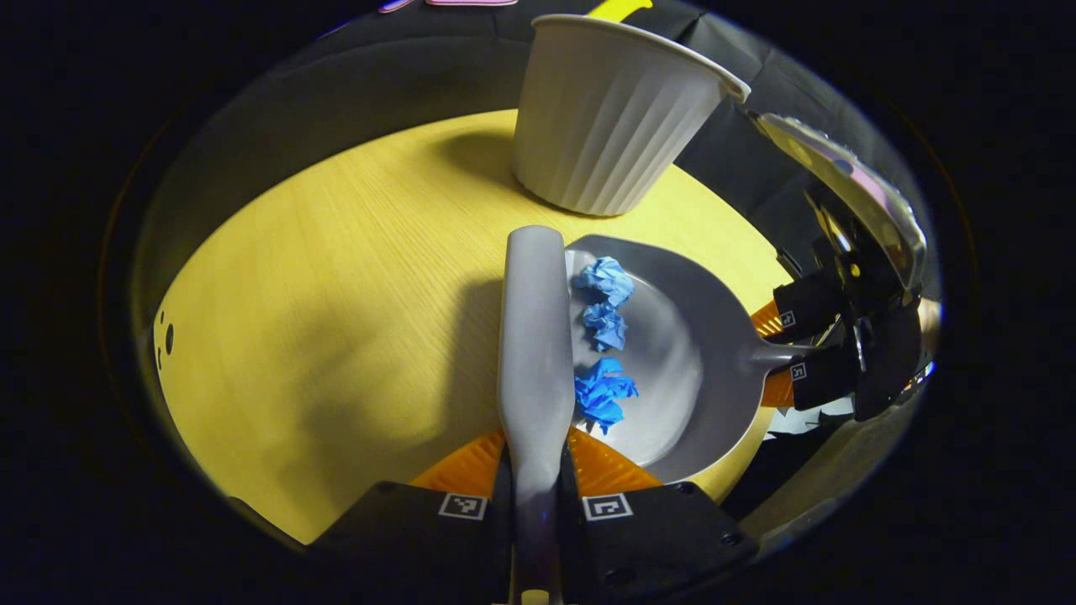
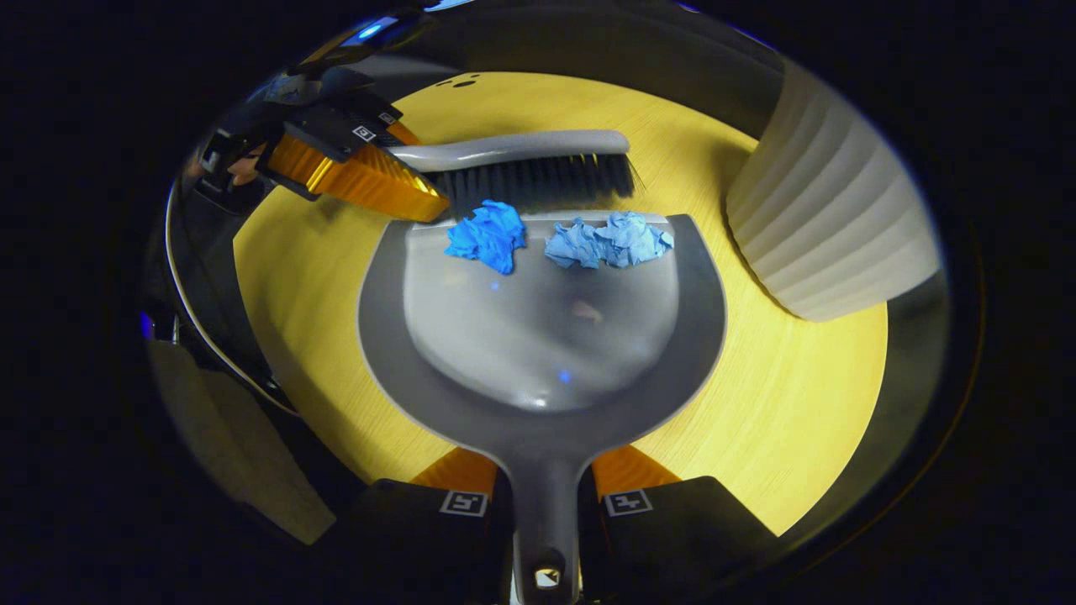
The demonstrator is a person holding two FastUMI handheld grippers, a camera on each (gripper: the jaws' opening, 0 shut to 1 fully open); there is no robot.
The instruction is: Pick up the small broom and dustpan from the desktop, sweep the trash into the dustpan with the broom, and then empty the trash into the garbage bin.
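Broom runs up the centre of the left gripper view, its handle pinched by our left tool. We find the dustpan flat on the worktop, handle pinched by our right tool. Three blue paper wads lie at its front lip against the bristles. We note the white garbage bin at upper centre of the left gripper view.
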